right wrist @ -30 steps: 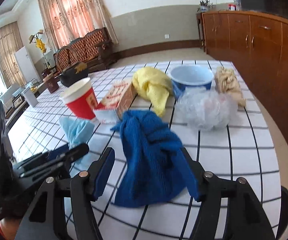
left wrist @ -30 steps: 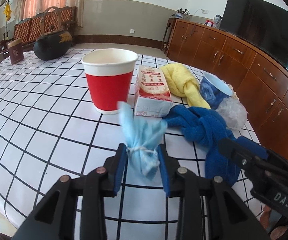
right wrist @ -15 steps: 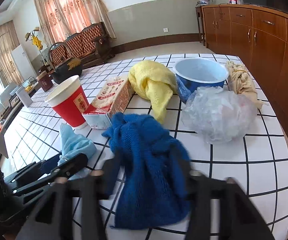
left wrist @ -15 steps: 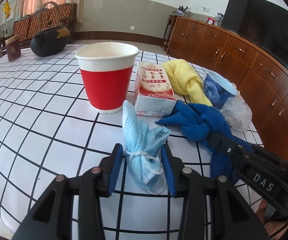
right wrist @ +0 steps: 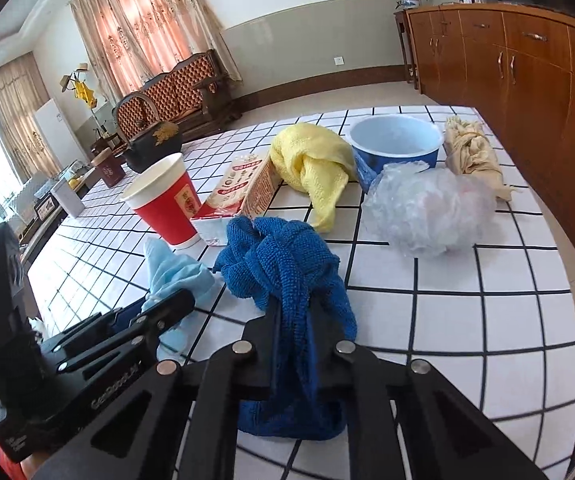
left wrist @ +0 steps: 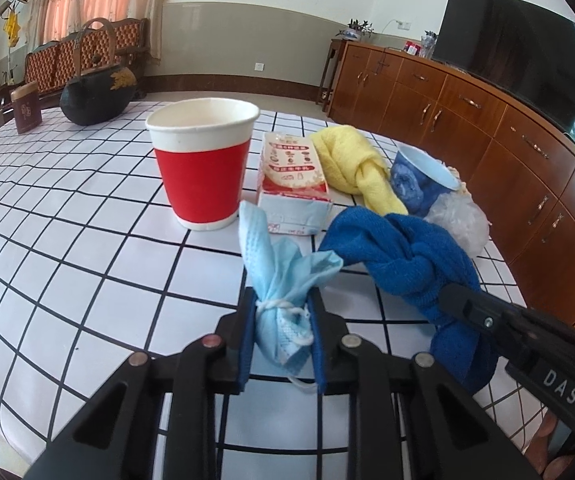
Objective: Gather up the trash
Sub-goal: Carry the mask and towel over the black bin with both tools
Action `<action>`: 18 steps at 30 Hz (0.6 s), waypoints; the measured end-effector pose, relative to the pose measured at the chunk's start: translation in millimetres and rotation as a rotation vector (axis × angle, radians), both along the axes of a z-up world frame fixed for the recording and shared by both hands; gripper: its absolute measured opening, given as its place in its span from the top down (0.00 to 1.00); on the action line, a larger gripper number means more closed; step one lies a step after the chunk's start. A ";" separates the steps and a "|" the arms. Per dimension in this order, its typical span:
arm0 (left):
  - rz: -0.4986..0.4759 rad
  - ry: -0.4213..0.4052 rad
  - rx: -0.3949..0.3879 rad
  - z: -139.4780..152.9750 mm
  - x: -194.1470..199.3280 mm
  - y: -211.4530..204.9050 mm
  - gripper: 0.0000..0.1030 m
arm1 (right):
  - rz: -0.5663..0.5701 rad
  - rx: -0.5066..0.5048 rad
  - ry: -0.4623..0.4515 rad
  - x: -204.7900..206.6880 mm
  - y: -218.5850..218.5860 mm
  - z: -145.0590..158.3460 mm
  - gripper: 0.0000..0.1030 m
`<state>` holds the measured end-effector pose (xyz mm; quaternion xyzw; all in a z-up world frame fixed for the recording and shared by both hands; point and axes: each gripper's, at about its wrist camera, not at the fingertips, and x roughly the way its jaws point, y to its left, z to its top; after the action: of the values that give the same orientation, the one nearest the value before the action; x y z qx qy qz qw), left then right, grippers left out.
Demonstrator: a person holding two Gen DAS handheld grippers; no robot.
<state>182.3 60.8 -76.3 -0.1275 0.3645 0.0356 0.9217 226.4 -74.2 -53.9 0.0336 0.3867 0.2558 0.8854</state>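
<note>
Two grippers work side by side on the white tablecloth with a black grid [left wrist: 87, 264]. The left gripper [left wrist: 281, 334] has just been closing, and its blue pads now press both sides of a crumpled light-blue face mask tied with its white ear loop [left wrist: 283, 280]; the mask's loose end stands up toward 12 o'clock above the fingers. The right gripper [right wrist: 293, 316] has likewise just been closing — its black jaws are pinched tight on a knotted dark-blue knit cloth [right wrist: 283, 264], whose bulk bunches ahead of the fingertips while a tail lies beneath them on the cloth.

In the left wrist view, a red paper cup with a white rim [left wrist: 203, 168] stands upright at 11 o'clock from the mask, and a flattened red-and-white milk carton [left wrist: 293, 184] lies just beside it at 12 o'clock. Farther toward 1 o'clock lie a knotted yellow cloth [left wrist: 351, 164], a blue paper bowl [left wrist: 419, 176] and a crumpled clear plastic bag [left wrist: 459, 220].

In the right wrist view, the plastic bag sits at 1 o'clock from the blue cloth, with a twisted beige cloth [right wrist: 473, 156] beyond it beside the bowl — near the table's far edge. A black round kettle with a hoop handle [left wrist: 95, 94] stands well apart at the far side.
</note>
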 end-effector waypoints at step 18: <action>-0.104 -0.043 0.010 26.3 -22.9 -58.6 0.76 | -0.093 0.031 -0.080 -52.6 -80.7 27.6 0.89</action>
<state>159.4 2.2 -49.9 -0.1045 0.3504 -0.0134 0.9307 173.8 -155.0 -26.3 0.0550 0.3453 0.2213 0.9104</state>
